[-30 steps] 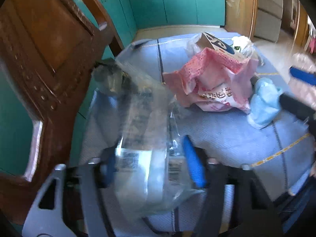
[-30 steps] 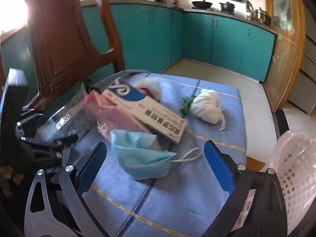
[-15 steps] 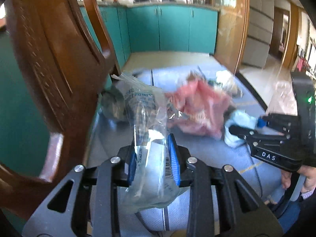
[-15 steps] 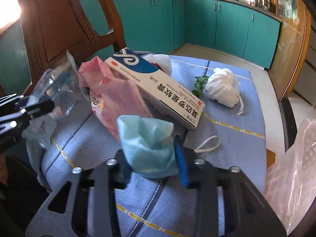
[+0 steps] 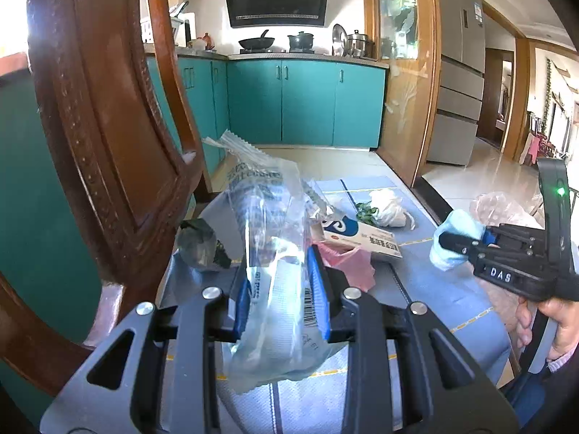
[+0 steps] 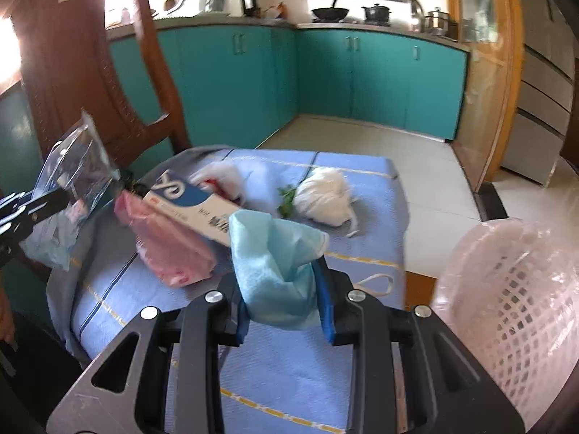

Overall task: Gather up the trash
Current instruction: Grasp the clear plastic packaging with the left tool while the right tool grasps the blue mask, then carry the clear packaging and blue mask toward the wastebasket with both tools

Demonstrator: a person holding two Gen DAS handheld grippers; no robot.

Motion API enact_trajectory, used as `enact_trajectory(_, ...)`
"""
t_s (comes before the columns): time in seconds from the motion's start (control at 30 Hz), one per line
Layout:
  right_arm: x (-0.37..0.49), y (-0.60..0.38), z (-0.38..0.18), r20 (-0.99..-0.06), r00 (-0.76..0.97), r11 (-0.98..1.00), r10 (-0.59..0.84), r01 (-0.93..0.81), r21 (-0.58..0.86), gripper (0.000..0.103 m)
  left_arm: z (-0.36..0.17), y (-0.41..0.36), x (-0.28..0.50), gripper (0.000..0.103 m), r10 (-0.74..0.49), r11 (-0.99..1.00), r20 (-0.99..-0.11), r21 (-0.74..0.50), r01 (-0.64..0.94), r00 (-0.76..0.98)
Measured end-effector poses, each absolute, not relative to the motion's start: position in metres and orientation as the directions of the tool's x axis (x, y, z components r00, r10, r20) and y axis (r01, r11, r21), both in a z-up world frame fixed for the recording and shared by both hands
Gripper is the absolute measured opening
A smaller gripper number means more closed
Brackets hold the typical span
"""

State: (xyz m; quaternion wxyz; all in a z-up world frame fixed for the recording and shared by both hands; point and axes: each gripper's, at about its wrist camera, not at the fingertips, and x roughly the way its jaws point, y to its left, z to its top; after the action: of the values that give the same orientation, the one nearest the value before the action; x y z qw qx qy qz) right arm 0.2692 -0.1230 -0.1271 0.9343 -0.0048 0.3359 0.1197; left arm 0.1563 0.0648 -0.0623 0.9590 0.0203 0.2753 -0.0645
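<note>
My left gripper is shut on a clear plastic wrapper with printed text, lifted off the blue cloth. In the right wrist view the same wrapper hangs at the far left. My right gripper is shut on a light blue face mask, raised above the cloth; its ear loop trails down. From the left wrist view the mask shows in the right gripper's tips. Left on the cloth are a white and blue medicine box, a pink bag and a white wad.
A pink lattice basket lined with a plastic bag stands at the right, beside the table. A carved wooden chair rises close on the left. A dark crumpled bit lies by the chair. Teal cabinets line the far wall.
Both grippers closed on their items: the left on the wrapper, the right on the mask. Both items then rose off the cloth, and the left view tilted upward.
</note>
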Motion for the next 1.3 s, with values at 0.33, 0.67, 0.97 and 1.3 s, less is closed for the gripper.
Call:
enact_trajectory(0.33, 0.264, -0.124, -0.123, -0.614, 0.759, 0.972, 0.215, -0.23, 0.056, 0.031, -0.062, 0.055, 0.147, 0.03, -0.108, 0.989, -0.489, 0.033, 0.142, 0.866)
enact_trajectory(0.67, 0.26, -0.122, -0.122, -0.613, 0.761, 0.969, 0.209, -0.245, 0.027, 0.031, -0.067, 0.039, 0.141, 0.03, -0.149, 0.977, -0.484, 0.065, 0.205, 0.862)
enact_trajectory(0.97, 0.259, -0.125, -0.122, -0.613, 0.763, 0.97, 0.205, -0.24, 0.026, 0.031, -0.067, 0.034, 0.14, 0.03, -0.156, 0.974, -0.478, 0.07, 0.215, 0.864)
enact_trajectory(1.3, 0.256, -0.122, -0.123, -0.613, 0.762, 0.968, 0.208, -0.248, 0.02, 0.031, -0.067, 0.034, 0.139, 0.03, -0.157, 0.973, -0.472, 0.074, 0.217, 0.868)
